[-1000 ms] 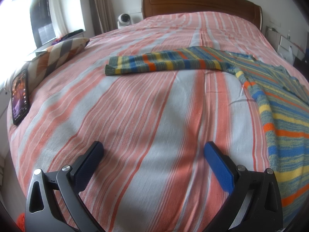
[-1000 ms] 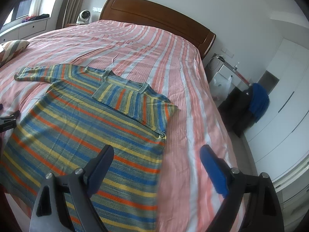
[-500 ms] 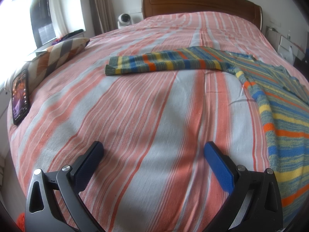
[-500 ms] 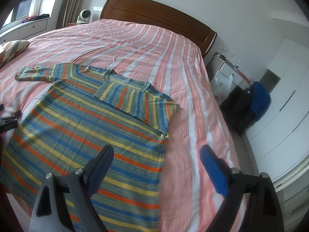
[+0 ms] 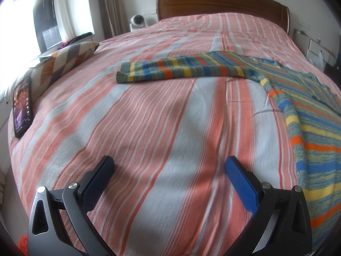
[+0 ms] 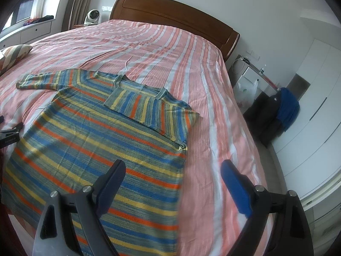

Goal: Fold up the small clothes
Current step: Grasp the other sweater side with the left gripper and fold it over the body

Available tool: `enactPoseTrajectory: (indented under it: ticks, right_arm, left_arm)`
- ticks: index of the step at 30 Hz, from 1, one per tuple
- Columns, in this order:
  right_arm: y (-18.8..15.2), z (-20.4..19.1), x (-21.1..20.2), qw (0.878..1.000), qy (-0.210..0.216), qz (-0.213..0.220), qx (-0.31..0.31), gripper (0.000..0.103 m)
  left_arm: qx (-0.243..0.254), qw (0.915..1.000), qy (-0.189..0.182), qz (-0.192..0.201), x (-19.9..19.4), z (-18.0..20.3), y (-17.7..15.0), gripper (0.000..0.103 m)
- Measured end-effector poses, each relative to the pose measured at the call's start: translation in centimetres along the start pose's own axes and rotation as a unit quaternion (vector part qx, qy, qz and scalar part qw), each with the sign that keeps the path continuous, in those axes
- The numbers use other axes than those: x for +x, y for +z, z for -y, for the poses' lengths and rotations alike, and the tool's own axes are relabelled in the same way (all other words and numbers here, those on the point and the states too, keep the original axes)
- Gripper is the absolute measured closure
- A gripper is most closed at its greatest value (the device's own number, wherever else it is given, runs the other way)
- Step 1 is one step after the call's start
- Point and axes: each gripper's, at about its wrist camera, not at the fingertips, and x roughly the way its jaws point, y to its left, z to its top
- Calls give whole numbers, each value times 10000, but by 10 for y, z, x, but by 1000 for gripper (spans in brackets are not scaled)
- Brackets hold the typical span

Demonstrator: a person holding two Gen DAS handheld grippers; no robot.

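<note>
A striped knit sweater [image 6: 89,140] in blue, yellow, orange and grey-green lies flat on the bed. Its right sleeve [image 6: 149,108] is folded across the chest. Its left sleeve [image 5: 181,69] stretches straight out to the left. My left gripper [image 5: 169,166] is open and empty, low over bare bedspread to the left of the sweater's side edge [image 5: 296,132]. My right gripper [image 6: 172,170] is open and empty above the sweater's lower right part, near its right edge. The left gripper's tip [image 6: 10,134] shows at the left rim of the right wrist view.
The bed [image 5: 149,117] has a pink, white and orange striped cover and a wooden headboard [image 6: 170,10]. A phone [image 5: 22,108] and a striped cushion [image 5: 68,59] lie at the bed's left edge. A nightstand [image 6: 251,79] and a chair with dark and blue clothes [image 6: 277,111] stand to the right.
The right wrist view has shifted a little, so the sweater sits slightly higher and further right in it. The left gripper has not moved. Both stay open.
</note>
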Motion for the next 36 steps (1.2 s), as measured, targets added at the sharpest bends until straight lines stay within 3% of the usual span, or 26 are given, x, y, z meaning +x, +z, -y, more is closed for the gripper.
enactPoseTrajectory:
  ticks: [13,16,18,19,22,24,26,29,30,32,33,34,36]
  right_arm:
    - [-3,-1,7,10000,28,-88,36,13]
    - [-7,1,13,9995,223,-157,136,13]
    - [-11,2,16,9985,447,-195,239,13]
    - [-15,1,17,9976,596,-200,286,13]
    - [-30,-3,19,9961,776,-244,344,13]
    - [-41,-5,24,9942,922,-350,422,13]
    - [-50,-9,31,9919,1072,-488,480,13]
    - [-55,-14,35,9903,1190,-553,465,13]
    - [-54,-15,34,9904,1204,-514,445,13]
    - [-54,-15,32,9909,1198,-438,418,13]
    - [-55,-15,31,9911,1191,-414,418,13]
    - [-55,-13,32,9911,1188,-408,431,13]
    - [-55,-10,34,9907,1206,-418,467,13]
  left_arm:
    - [-3,10000,3,-4,0,0,0,0]
    - [-37,9992,-202,-352,-2,-4,7,0]
    - [-172,9952,-684,-679,-6,-17,21,2]
    - [-433,9917,-1025,-642,-11,-30,31,1]
    - [-1295,9797,-1458,-464,-16,-75,69,1]
    - [-1769,9712,-1520,-488,-1,-103,102,1]
    - [-1877,9685,-1454,-744,29,-119,128,1]
    - [-1875,9698,-887,-1287,85,-130,149,4]
    - [-1874,9701,-715,-1365,98,-130,151,9]
    - [-1765,9686,-715,-1596,120,-121,154,23]
    - [-1668,9702,-660,-1630,126,-116,155,37]
    - [-1505,9747,-537,-1564,128,-107,157,64]
    - [-1189,9795,-532,-1534,128,-90,163,99]
